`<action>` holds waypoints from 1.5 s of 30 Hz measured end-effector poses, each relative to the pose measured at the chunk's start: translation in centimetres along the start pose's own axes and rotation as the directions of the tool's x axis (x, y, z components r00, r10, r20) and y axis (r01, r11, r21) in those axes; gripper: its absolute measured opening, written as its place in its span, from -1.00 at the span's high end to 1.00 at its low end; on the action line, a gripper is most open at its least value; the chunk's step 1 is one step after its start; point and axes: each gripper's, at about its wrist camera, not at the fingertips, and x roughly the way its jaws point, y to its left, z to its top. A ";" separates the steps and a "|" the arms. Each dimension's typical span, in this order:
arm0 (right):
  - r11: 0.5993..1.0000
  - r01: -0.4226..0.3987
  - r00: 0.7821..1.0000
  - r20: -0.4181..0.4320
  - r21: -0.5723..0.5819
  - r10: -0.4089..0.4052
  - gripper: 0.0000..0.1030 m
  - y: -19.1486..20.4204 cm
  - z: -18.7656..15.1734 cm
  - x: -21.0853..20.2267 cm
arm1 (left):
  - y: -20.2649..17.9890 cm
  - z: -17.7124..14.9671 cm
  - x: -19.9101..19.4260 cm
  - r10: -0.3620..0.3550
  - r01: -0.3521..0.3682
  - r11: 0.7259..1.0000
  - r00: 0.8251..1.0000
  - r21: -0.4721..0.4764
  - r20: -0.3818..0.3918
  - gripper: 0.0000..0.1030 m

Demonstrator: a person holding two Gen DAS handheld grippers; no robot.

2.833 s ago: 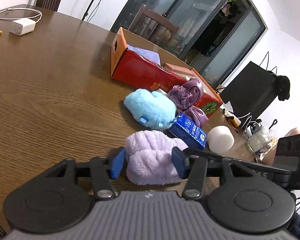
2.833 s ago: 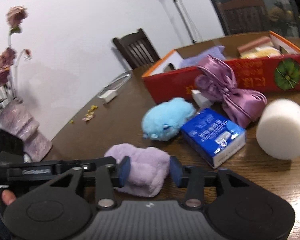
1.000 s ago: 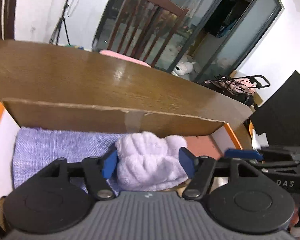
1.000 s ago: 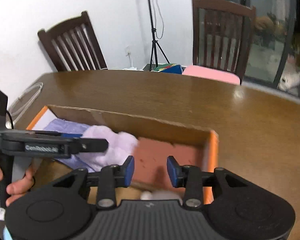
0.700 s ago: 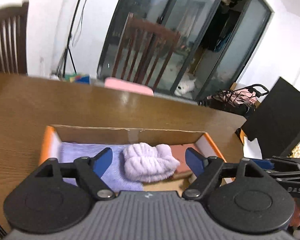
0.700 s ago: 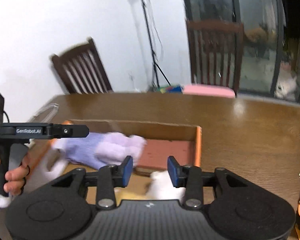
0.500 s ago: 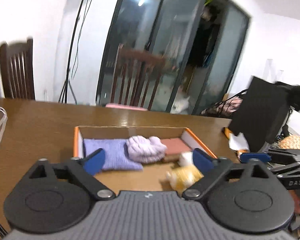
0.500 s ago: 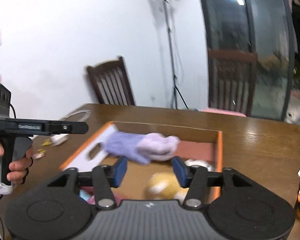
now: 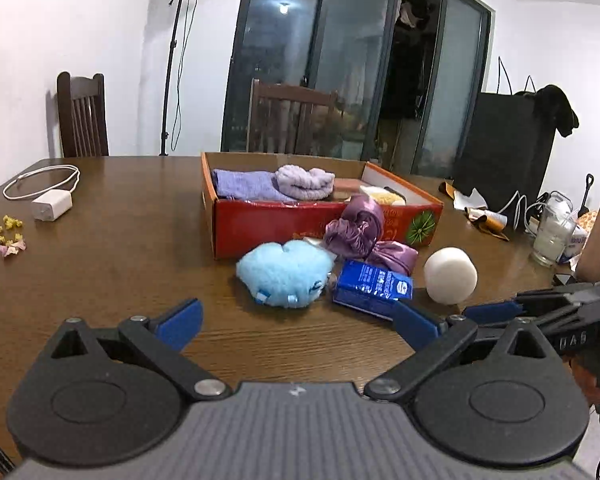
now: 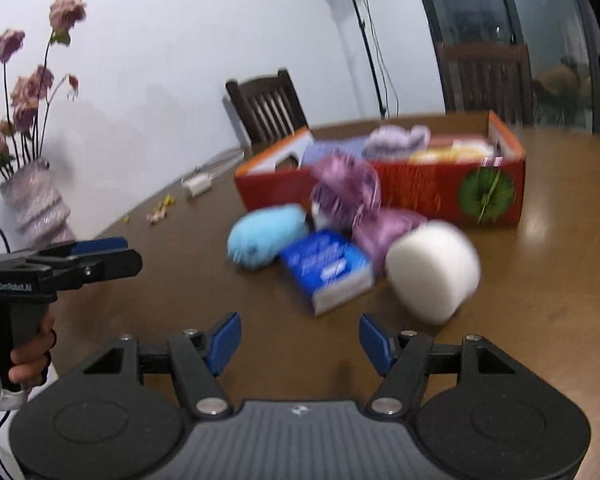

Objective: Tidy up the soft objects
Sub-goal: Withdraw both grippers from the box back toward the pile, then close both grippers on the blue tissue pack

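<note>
Left gripper (image 9: 296,322): jaws just opened fully, nothing between them, held short of the pile.
Right gripper (image 10: 299,340): jaws just widened, also empty.
Left to do, on the table (image 9: 112,264): blue plush (image 9: 284,272), blue packet (image 9: 374,285), white foam cylinder (image 9: 451,274) and purple satin pouches (image 9: 356,228), clustered just before the box.
Done, in the red box (image 9: 268,228): lilac fluffy towel (image 9: 305,181) resting on a folded purple cloth (image 9: 244,184), with yellowish items beside it.
Progress: judged roughly half.
</note>
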 end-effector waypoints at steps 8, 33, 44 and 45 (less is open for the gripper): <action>0.997 0.081 0.996 0.044 -0.020 -0.080 -0.26 0.9 0.3 1.3 | -0.2 0.8 2.3 -0.008 0.008 1.000 1.000 0.022 0.000 -1.00; 0.973 -0.077 0.994 -0.095 -0.218 0.057 -0.21 3.5 -1.5 0.5 | -1.5 -1.8 4.3 -0.184 0.177 0.982 0.974 -0.068 -0.128 -1.00; 0.979 -0.116 0.993 -0.015 0.171 0.120 0.13 -0.4 -1.2 -0.4 | -0.9 -3.2 4.5 -0.299 0.241 0.931 0.935 -0.275 -0.192 0.06; 0.976 -0.103 0.993 -0.033 0.191 0.112 0.26 -0.5 -1.3 0.2 | -0.8 -3.2 4.6 -0.295 0.237 0.932 0.935 -0.275 -0.194 0.21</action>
